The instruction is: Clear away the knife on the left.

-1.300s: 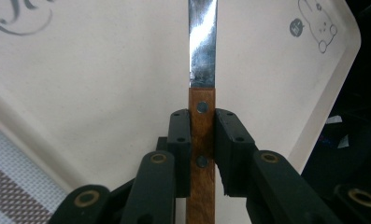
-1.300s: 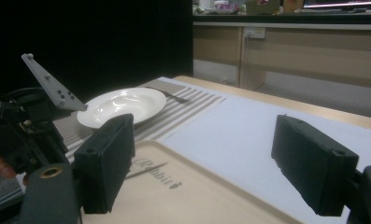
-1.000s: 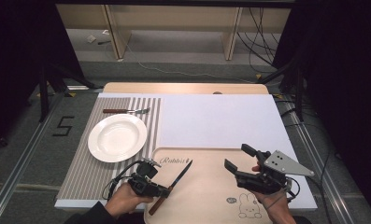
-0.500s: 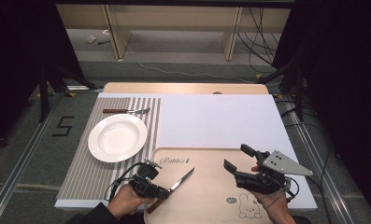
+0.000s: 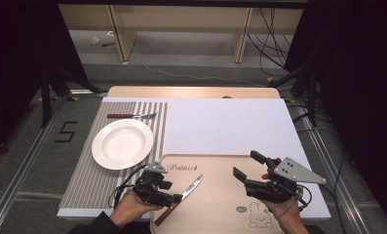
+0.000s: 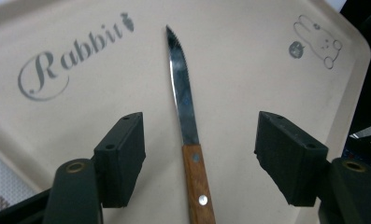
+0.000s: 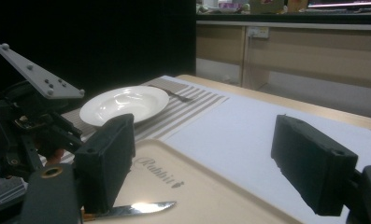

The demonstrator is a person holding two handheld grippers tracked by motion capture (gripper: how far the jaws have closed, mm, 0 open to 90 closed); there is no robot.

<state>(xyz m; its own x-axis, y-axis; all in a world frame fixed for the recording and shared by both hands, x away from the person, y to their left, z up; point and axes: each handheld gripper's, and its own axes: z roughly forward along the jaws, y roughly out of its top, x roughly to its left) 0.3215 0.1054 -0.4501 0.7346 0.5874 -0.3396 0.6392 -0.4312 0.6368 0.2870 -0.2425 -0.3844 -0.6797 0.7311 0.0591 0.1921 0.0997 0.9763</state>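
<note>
The knife (image 6: 185, 112) lies flat on the beige tray (image 5: 220, 214) in the lower centre of the high view, between the released jaws of the left tool (image 6: 199, 154), which does not touch it; the right tool (image 5: 253, 171), at the lower right, is also released and carries nothing. I judge the knife light and stiff, with a thin serrated steel blade that is smooth and probably slippery, so the better place to take it is the brown wooden handle (it has two metal rivets). In the upper left a round white plate (image 5: 123, 144) and a fork (image 5: 132, 116) rest on a striped mat (image 5: 91, 180) on the counter (image 5: 230, 126), and the plate looks fragile.
</note>
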